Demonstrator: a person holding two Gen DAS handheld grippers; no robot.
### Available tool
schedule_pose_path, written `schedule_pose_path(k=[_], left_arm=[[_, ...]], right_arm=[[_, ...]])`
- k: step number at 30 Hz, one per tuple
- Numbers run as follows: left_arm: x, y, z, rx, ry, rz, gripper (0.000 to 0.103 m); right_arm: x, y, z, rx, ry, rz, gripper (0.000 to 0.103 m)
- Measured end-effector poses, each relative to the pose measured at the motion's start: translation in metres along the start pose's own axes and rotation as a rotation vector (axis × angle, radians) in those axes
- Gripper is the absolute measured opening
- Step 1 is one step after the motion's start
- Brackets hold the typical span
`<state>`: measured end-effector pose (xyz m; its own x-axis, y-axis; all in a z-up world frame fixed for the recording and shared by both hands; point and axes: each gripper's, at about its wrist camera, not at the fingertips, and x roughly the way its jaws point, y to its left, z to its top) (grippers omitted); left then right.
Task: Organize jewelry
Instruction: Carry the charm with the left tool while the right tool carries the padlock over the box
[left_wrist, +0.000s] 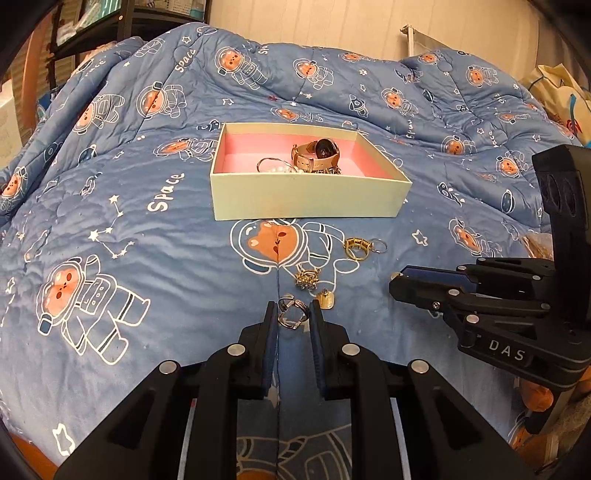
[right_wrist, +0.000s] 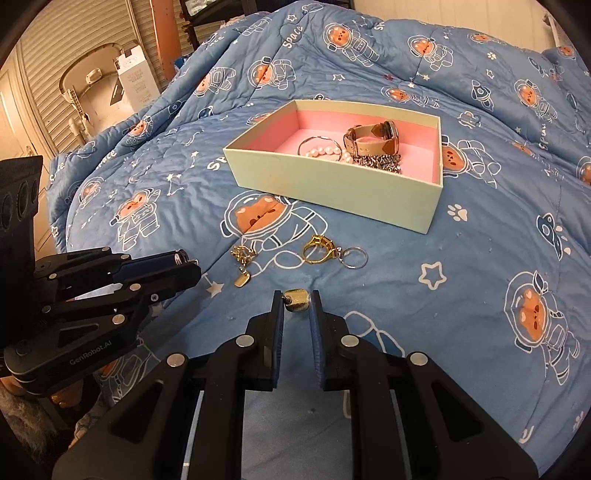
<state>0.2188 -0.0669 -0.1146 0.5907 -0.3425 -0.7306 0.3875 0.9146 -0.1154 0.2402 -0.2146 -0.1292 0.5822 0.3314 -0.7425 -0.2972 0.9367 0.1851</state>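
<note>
A pale green box with a pink lining sits on the blue quilt. It holds a watch, a pearl bracelet and a silver chain. My left gripper is shut on a silver ring. My right gripper is shut on a small gold earring, held just above the quilt. Loose on the quilt lie a gold ring, a thin silver ring, a gold cluster piece and a gold earring.
The quilt covers the whole bed. A dark shelf stands behind at left. A cloth bag lies at the right. A white carton and a shutter wall stand beyond the bed's left side.
</note>
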Motion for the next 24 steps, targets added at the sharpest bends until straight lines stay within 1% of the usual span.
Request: schedule_pose_path(k=[8, 16, 19, 24], left_arm=[[-0.01, -0.005, 0.02, 0.028, -0.021, 0.015, 0.017], [-0.014, -0.005, 0.041, 0.055, -0.046, 0.012, 0.017], [-0.011, -0.004, 0.052, 0.059, -0.052, -0.001, 0.017], [0.0, 0.001, 0.071, 0.059, -0.039, -0.013, 0.017]], right_arm=[[-0.019, 0.007, 0.024, -0.044, -0.052, 0.008, 0.014], [-0.023, 0.006, 0.039, -0.067, -0.078, -0.002, 0.014], [-0.022, 0.001, 0.05, -0.064, -0.087, -0.003, 0.014], [-0.024, -0.008, 0.076, -0.056, -0.111, 0.003, 0.014]])
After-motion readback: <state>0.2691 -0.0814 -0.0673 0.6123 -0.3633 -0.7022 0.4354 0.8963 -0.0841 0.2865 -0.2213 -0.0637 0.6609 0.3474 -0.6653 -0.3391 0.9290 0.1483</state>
